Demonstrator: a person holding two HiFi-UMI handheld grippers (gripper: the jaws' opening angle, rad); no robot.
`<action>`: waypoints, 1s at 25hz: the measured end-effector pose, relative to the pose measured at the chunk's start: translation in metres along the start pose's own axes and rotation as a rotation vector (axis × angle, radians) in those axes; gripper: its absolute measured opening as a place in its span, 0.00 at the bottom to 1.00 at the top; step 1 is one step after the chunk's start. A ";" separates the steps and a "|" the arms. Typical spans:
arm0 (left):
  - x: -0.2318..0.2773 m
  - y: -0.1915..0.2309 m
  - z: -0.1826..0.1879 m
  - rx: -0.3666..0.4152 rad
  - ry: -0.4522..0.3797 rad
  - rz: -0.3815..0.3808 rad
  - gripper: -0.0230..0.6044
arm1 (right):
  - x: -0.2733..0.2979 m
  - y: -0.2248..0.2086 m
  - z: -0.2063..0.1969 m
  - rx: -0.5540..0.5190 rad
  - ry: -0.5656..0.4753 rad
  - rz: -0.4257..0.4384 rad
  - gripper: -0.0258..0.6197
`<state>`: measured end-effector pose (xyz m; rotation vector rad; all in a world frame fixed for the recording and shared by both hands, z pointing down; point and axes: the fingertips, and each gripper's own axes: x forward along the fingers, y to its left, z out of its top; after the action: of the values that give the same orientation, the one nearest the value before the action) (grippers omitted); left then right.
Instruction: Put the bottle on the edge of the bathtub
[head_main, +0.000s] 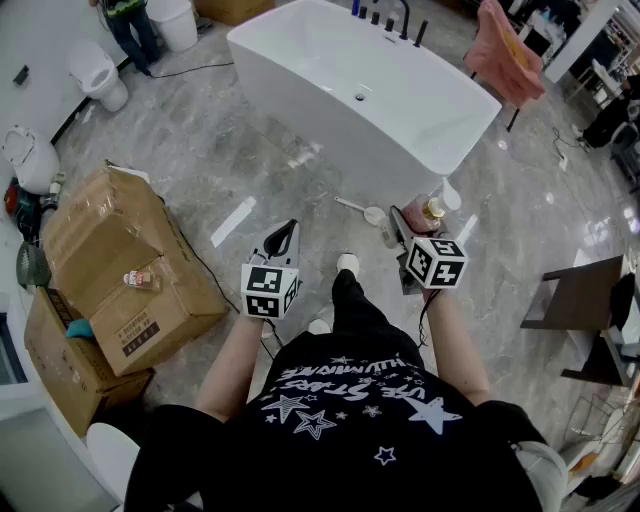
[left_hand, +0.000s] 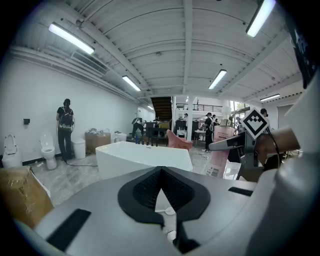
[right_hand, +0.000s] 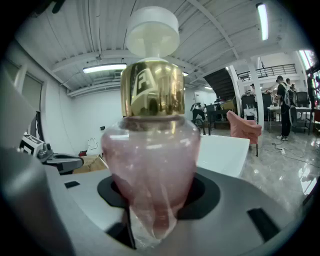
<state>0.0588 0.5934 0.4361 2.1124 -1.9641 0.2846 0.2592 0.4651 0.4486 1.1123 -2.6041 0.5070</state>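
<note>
A pink glass bottle (right_hand: 150, 150) with a gold collar and a white cap stands upright between the jaws of my right gripper (right_hand: 155, 200), which is shut on its lower body. In the head view the bottle (head_main: 428, 213) and right gripper (head_main: 410, 225) hang over the floor, short of the near right corner of the white bathtub (head_main: 320, 115). My left gripper (head_main: 285, 238) is held to the left of it, shut and empty, its pads meeting at a point (left_hand: 161, 187). The left gripper view shows the bottle (left_hand: 217, 155) at right and the tub (left_hand: 135, 155) ahead.
Cardboard boxes (head_main: 120, 270) stand at left on the marble floor. A white scoop (head_main: 360, 210) lies on the floor in front of the tub. Black taps (head_main: 395, 18) stand on the tub's far rim. A pink chair (head_main: 505, 55) and a dark stool (head_main: 585, 295) are at right, toilets (head_main: 95, 70) at far left.
</note>
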 end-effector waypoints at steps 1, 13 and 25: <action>0.000 0.001 -0.001 -0.004 0.001 0.001 0.06 | 0.000 0.000 0.001 0.000 -0.001 0.000 0.39; 0.003 0.012 0.000 -0.018 0.004 0.008 0.06 | 0.004 -0.003 0.006 -0.002 -0.001 -0.012 0.39; 0.043 0.041 -0.012 -0.063 0.077 0.022 0.06 | 0.053 -0.026 0.020 0.016 0.021 -0.018 0.39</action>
<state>0.0210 0.5532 0.4621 2.0118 -1.9285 0.2995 0.2401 0.4060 0.4555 1.1285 -2.5744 0.5332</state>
